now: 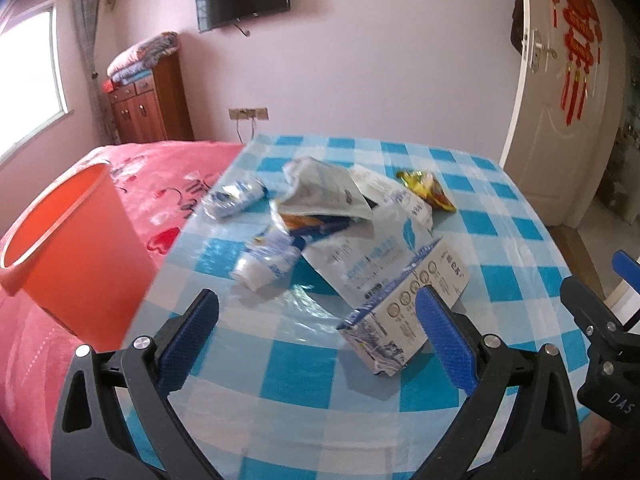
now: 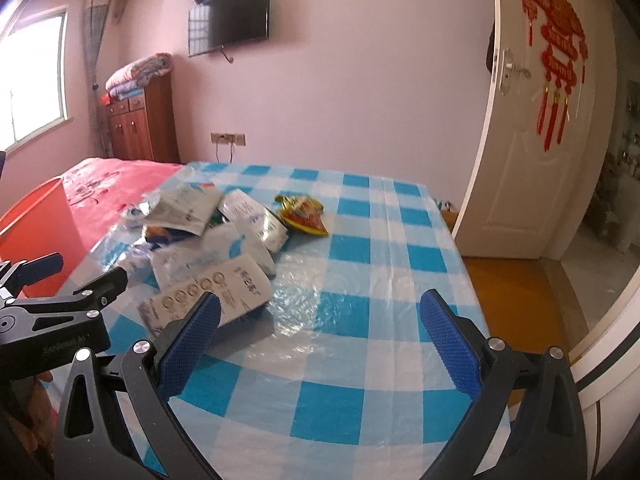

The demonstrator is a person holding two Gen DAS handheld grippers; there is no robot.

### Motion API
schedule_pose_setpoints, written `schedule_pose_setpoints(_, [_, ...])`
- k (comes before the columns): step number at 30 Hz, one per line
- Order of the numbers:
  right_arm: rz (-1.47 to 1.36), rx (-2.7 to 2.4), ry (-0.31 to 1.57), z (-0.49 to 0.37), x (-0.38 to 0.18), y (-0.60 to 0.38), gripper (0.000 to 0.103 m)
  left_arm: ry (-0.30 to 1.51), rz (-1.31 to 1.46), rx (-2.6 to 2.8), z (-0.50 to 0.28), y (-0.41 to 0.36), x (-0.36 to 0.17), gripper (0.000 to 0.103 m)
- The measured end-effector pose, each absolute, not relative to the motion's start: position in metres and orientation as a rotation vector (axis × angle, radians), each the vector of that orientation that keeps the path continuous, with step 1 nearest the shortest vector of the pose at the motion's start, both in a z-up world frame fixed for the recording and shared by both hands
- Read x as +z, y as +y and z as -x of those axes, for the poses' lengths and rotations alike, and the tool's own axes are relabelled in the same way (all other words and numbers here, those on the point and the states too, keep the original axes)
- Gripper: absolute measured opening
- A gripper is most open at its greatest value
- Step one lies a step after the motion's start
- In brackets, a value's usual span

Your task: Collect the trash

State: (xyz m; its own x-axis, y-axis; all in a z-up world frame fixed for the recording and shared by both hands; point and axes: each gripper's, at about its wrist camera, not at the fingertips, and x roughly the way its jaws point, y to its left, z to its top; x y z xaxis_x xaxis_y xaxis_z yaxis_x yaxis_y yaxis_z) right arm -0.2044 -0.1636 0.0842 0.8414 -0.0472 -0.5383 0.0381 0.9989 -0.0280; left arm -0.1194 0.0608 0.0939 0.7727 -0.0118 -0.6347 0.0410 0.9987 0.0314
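Your trash pile (image 1: pixel 340 216) lies on the checked table (image 1: pixel 500 248), left of centre; the carton (image 1: pixel 404 304) is nearest you. Your left gripper (image 1: pixel 318 328) and right gripper (image 2: pixel 320 332) both hang wide open, empty. The orange bucket (image 1: pixel 76 240) stands left, on the bed (image 1: pixel 168 176).

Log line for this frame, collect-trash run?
phase: approach | left gripper: open, empty | right gripper: open, empty | nearest: carton | trash pile on table | bin left of table

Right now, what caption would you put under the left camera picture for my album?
Open left gripper hovers over a checked table piled with trash, white carton nearest, orange bucket waiting.
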Motion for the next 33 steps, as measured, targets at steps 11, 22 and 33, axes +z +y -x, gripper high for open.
schedule_pose_setpoints(11, [0.028,-0.022,0.515,0.225,0.103,-0.151,0.099,0.592,-0.028,0.004,0.145,0.08,0.121,0.099])
schedule_pose_setpoints(22, [0.007,-0.019,0.466,0.24,0.114,-0.151,0.099,0.545,-0.048,0.003,0.163,0.081,0.133,0.099])
schedule_pose_setpoints(33, [-0.017,0.017,0.468,0.244,0.115,-0.149,0.099,0.534,-0.048,0.002,0.17,0.081,0.137,0.099])
